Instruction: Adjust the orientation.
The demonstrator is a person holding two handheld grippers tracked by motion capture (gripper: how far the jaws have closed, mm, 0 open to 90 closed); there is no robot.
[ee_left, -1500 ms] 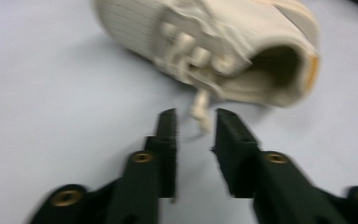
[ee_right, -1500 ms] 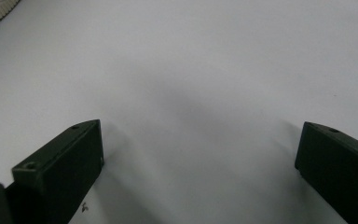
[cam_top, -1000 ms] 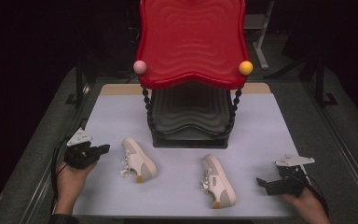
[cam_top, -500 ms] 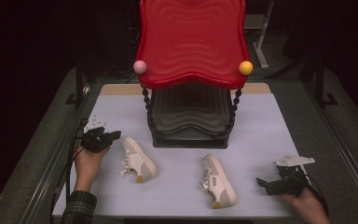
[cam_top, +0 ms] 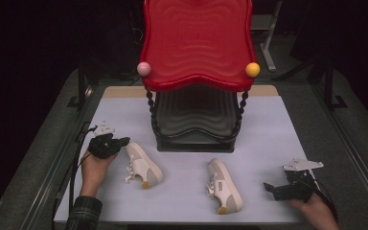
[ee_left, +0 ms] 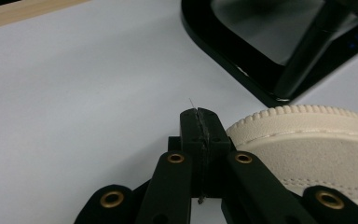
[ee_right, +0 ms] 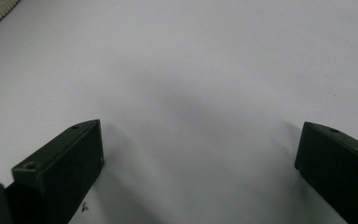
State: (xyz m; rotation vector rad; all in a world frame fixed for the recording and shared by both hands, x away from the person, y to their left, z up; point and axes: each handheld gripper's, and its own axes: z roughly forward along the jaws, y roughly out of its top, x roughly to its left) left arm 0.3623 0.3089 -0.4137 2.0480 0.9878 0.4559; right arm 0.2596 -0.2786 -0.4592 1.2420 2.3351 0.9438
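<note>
Two cream sneakers lie on the white table. The left sneaker (cam_top: 143,165) has its heel (ee_left: 307,140) right beside my left gripper (cam_top: 121,142), whose jaws are pressed together with nothing between them (ee_left: 199,116). The right sneaker (cam_top: 224,186) lies near the front edge, toe toward me. Further right, my right gripper (cam_top: 274,188) rests low over the bare table, jaws spread wide with nothing between them (ee_right: 198,144); its fingers (ee_right: 60,172) frame the tabletop.
A two-tier rack with a red wavy top shelf (cam_top: 199,43) and a black lower shelf (cam_top: 194,120) stands at the table's middle back, its black base (ee_left: 242,51) just ahead of my left gripper. Pink (cam_top: 143,68) and orange (cam_top: 252,69) balls cap its front corners.
My left gripper has moved forward and to the right, up to the heel of the left sneaker. The right gripper and both sneakers have stayed put.
</note>
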